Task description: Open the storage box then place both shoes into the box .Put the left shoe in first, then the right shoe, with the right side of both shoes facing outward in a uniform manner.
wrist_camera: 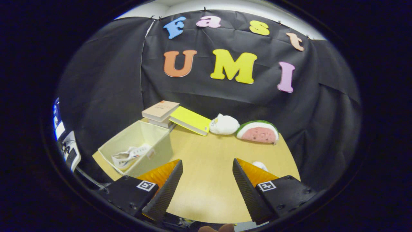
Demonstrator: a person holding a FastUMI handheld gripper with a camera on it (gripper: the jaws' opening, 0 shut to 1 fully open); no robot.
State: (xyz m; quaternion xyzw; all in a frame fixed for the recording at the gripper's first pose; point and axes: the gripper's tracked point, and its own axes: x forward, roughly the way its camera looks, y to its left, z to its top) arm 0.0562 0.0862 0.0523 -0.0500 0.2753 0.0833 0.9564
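Observation:
The cream storage box (154, 139) stands open on the wooden table, ahead of my left finger. One white shoe (130, 155) lies on its side inside the box. Its yellow lid (190, 120) leans against a stack of books behind the box. A small bit of white, perhaps the second shoe (260, 165), peeks out just behind my right finger; most of it is hidden. My gripper (207, 169) hovers above the table with its fingers wide apart and nothing between them.
A stack of books (160, 111) sits behind the box. A white plush toy (224, 124) and a watermelon-slice cushion (258, 131) rest at the table's far edge by the cloth wall. Bare tabletop (209, 154) stretches between and beyond my fingers.

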